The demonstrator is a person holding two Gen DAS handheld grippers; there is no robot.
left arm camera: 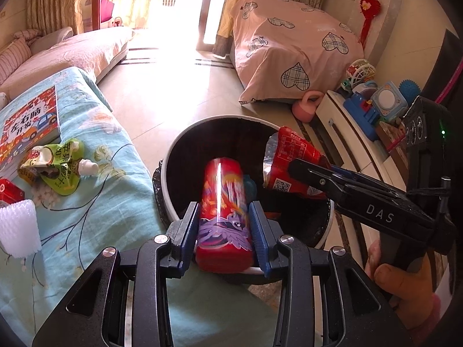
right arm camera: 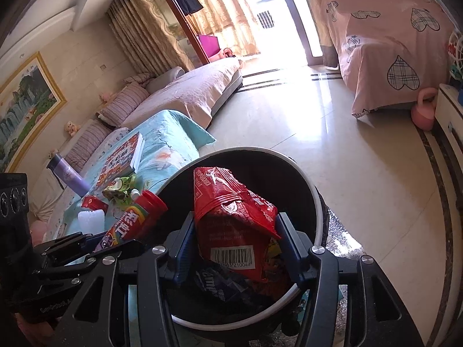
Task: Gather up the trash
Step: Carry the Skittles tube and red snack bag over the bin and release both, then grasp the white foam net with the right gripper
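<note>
Red tube, cap apparently binward

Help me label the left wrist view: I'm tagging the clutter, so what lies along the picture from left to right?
White foam sleeve → green drink pouch → red tube held in the left gripper → red snack bag held in the right gripper → toys on the cabinet.
</note>
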